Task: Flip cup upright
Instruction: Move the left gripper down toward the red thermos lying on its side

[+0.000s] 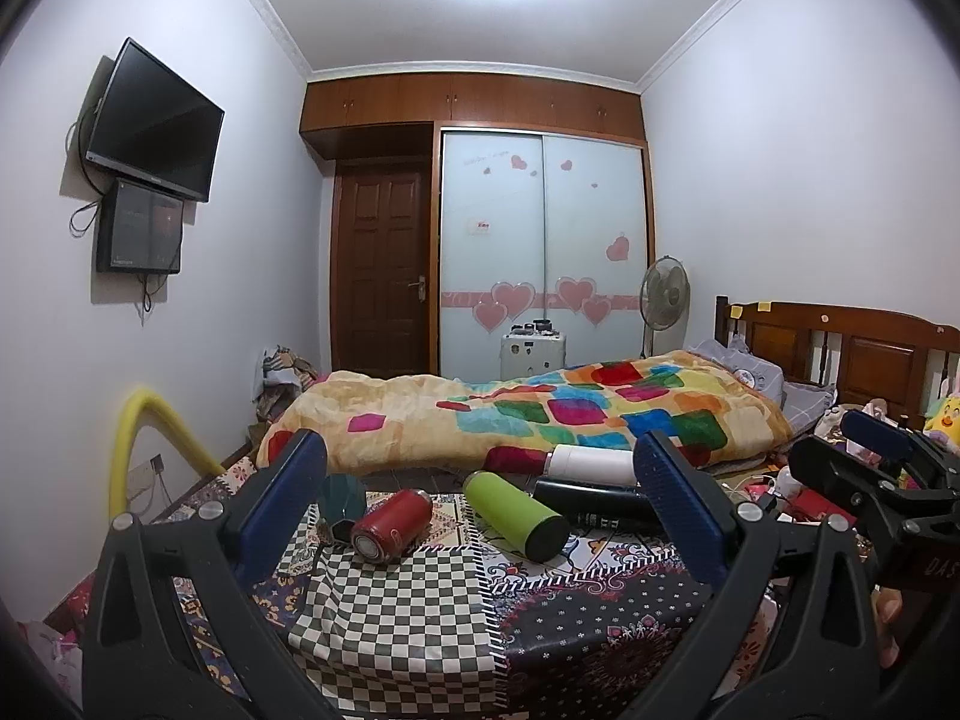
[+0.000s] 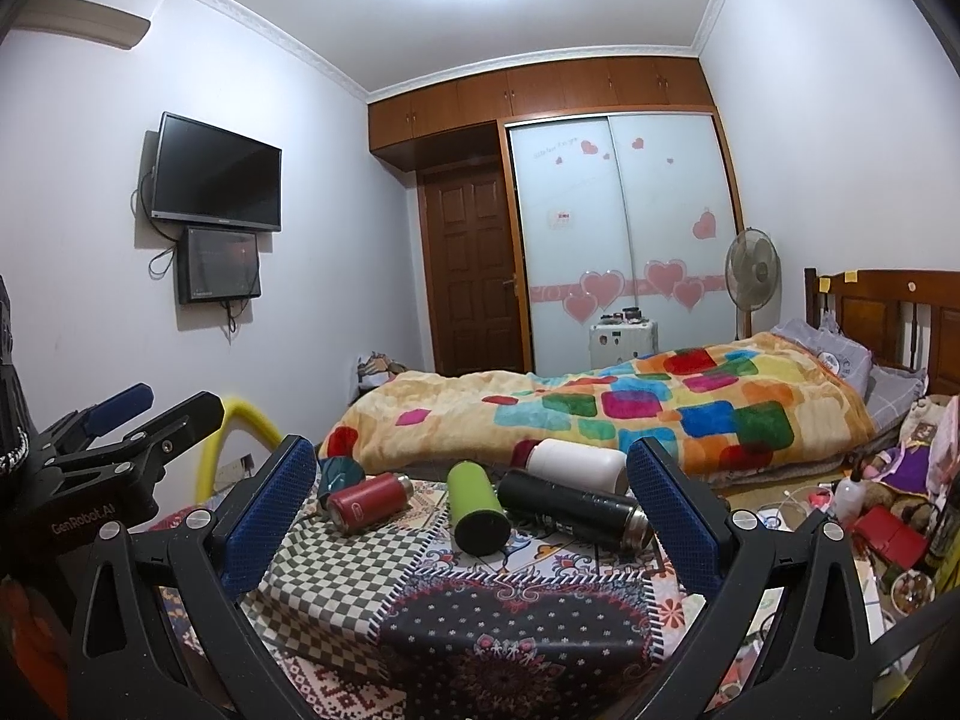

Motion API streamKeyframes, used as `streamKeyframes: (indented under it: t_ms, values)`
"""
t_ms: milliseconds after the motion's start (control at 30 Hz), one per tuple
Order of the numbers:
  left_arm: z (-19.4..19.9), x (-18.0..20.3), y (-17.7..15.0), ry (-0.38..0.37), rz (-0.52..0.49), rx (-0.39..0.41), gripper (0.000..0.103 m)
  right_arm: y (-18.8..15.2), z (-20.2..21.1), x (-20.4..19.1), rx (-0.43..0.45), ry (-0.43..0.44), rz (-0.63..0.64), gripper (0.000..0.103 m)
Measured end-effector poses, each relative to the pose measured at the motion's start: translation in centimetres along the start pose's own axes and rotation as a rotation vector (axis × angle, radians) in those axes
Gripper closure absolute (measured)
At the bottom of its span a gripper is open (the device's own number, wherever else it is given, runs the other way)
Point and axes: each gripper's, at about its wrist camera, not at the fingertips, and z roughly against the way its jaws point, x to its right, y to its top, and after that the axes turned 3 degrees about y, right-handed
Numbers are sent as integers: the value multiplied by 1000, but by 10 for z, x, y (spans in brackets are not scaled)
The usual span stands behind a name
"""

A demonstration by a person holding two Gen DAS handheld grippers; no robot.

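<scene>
We hold both grippers back from the work, each with its jaws wide apart and gripping nothing: the left gripper and the right gripper both look over the same cluster of flasks lying on their sides.

The cups are all down: a red cup beside a dark teal cup, a green cup in the middle, a black cup to its right, and a white cup behind that, nearest the bed. The task does not tell us which one to stand up.

We judge rolling to be the main risk. These are smooth cylinders, and a pad that meets one off-centre could push it away or into its neighbour; the green and black cups lie so close that closing on one may nudge the other. The patterned cloth covering the tabletop shows folds and an overlapping checkered piece, so a cup set upright on a wrinkle may tip again. With the two grippers close together, they could also collide.

Around us is a bedroom: a bed with a colourful blanket, a wall-mounted television, a sliding wardrobe with heart stickers, and a standing fan.
</scene>
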Motion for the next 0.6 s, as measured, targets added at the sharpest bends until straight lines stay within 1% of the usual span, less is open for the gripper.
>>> streamKeyframes:
  t_ms: [167,233,300,367,467,500,533,600]
  values:
    - [-17,-4,-7,9,-1,-43,0,-5,-12,4,-35,-7,2,0]
    - [-30,-7,-11,14,-12,-78,0,-6,-18,6,-49,-11,7,0]
    - [-47,-11,-15,4,-19,-124,0,-9,-26,9,-61,-19,13,0]
    - [-70,-19,-19,-17,-18,-190,0,-11,-35,13,-74,-26,15,0]
    - [-108,-28,-25,-31,-31,-290,13,-16,-51,22,-98,-36,6,0]
    - [-122,-31,-28,-32,-43,-328,19,-17,-57,25,-108,-38,1,0]
    - [-137,-34,-31,-30,-55,-361,22,-19,-63,28,-117,-39,-4,0]
    - [-169,-41,-38,-30,-78,-427,22,-24,-78,35,-143,-47,-14,0]
